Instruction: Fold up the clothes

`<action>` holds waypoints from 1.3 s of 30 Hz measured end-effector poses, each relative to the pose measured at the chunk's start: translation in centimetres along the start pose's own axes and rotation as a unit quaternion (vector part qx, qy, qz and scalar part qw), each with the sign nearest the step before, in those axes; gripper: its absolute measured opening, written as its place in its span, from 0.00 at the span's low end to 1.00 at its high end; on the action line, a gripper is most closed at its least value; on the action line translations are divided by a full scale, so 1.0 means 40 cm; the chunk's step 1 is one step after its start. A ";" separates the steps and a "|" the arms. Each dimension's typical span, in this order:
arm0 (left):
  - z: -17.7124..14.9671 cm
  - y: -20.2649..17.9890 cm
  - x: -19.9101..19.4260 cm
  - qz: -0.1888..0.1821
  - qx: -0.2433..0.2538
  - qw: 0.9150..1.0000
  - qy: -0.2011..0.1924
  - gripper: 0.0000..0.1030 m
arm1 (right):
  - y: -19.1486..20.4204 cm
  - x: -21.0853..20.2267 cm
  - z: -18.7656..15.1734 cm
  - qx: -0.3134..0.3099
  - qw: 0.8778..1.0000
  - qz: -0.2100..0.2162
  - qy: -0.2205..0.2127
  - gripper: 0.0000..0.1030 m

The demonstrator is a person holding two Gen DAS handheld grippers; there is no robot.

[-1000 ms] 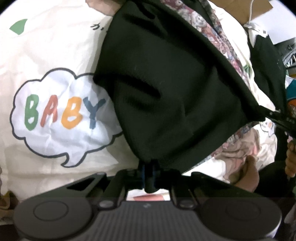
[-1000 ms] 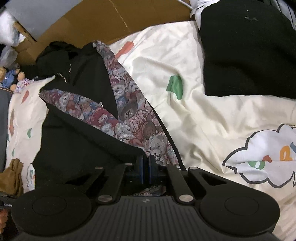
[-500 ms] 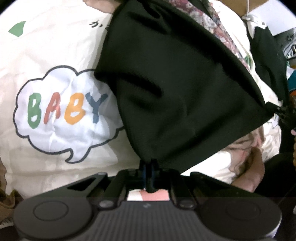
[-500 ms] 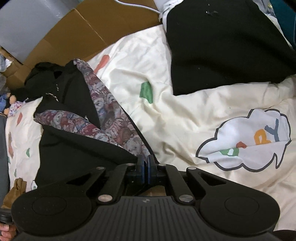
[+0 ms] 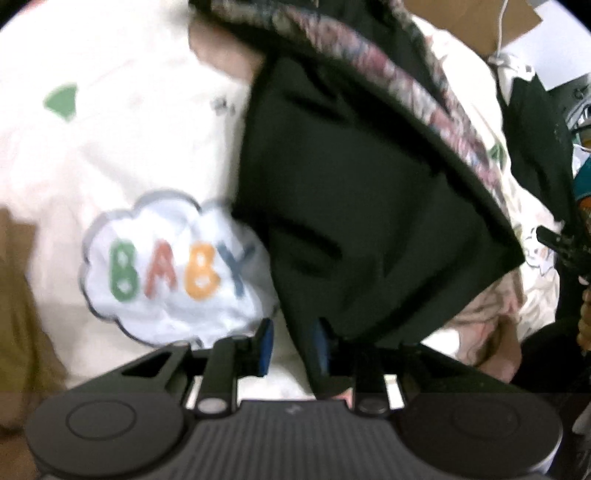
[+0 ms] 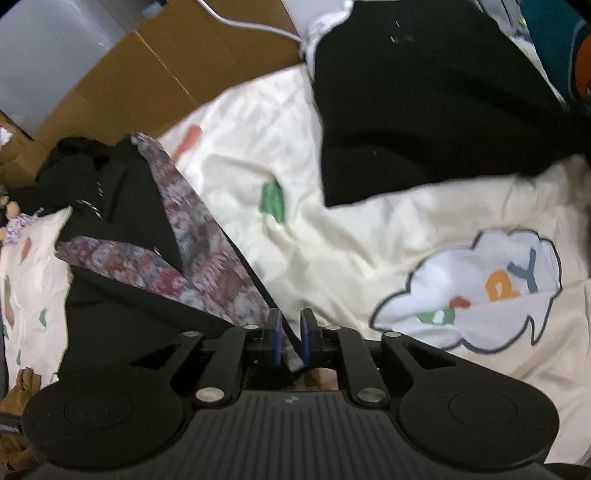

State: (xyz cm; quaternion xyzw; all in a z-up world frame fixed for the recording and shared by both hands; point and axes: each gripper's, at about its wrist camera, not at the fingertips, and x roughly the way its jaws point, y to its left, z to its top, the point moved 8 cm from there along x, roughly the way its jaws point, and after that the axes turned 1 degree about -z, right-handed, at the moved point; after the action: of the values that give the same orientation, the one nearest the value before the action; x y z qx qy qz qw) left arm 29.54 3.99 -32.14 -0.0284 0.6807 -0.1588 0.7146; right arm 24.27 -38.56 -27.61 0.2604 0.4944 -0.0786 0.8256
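Cream "BABY" bedspread (image 6: 332,236), brown cardboard (image 6: 155,66), white cable (image 6: 255,27).

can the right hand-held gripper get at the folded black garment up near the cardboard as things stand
Probably not yet: the right hand-held gripper, jaws opening, has the bear-print-lined black garment between its pads. Beyond that, only bare cream sheet lies before the folded black garment.

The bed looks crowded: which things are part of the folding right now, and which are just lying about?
In the job:
black garment with its patterned lining
left gripper, jaws opening, cloth between
right gripper, jaws opening, cloth between

Lying about:
BABY quilt
second black garment
cardboard
white cable
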 end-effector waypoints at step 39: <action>0.532 0.182 0.027 -0.046 -0.164 0.966 -0.193 0.57 | 0.433 0.085 0.039 -0.211 0.968 0.079 -0.110 0.45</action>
State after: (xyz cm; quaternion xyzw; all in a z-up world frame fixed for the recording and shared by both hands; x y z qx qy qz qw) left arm 51.84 6.88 -33.55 -0.2068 0.5450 -0.0693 0.8096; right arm 33.88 -24.18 -23.83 0.1083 0.3836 0.0653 0.9148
